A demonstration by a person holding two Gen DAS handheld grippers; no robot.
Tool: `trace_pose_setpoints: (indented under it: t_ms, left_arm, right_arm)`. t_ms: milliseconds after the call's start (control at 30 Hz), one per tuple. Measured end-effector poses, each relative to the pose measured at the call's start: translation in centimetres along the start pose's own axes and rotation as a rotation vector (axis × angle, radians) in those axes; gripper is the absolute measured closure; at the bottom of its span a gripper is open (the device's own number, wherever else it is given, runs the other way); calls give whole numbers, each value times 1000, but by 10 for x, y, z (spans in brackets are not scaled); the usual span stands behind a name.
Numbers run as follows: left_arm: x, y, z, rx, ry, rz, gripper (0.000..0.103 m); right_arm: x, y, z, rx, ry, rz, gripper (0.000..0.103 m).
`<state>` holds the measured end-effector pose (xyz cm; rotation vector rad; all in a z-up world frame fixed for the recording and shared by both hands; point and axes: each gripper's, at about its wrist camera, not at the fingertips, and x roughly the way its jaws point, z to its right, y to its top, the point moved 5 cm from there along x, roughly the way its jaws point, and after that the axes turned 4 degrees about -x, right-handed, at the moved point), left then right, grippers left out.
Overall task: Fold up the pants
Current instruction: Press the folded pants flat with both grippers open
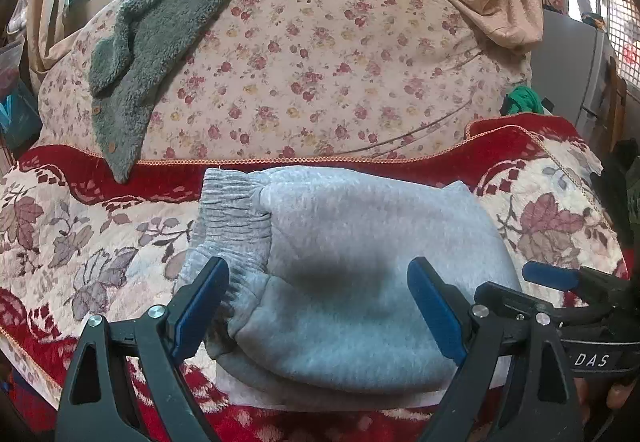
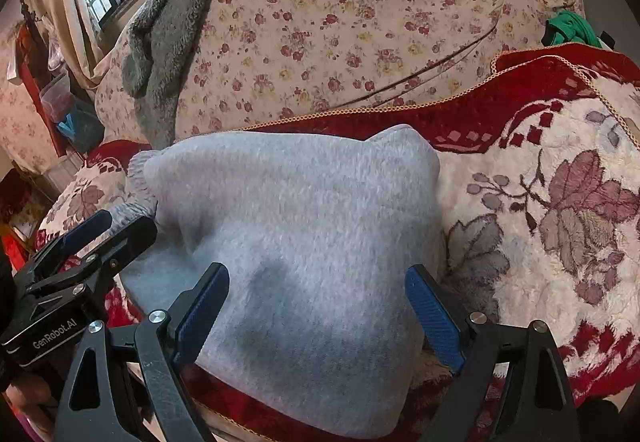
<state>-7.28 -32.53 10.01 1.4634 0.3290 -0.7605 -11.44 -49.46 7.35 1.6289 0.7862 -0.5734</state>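
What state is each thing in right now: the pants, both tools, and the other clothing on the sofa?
Grey pants: folded into a compact stack, lying flat on the red floral cover, elastic band to the left.
Left tool: open, above the pants, gripping nothing.
Right tool: open, above the pants, gripping nothing.
Teal fleece garment: unfolded, draped over the sofa back.
Green cloth: bunched up.

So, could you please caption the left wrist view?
Open left gripper over folded grey pants on a red blanket, right gripper alongside.
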Motion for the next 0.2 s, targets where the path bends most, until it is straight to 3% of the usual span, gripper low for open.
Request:
trace_pose_setpoints:
  t_ms: [200]
  left_arm:
    - [1,-1,-5,11,-8,5,13]
  right_arm:
    - [1,0,0,-1,-1,-5,10]
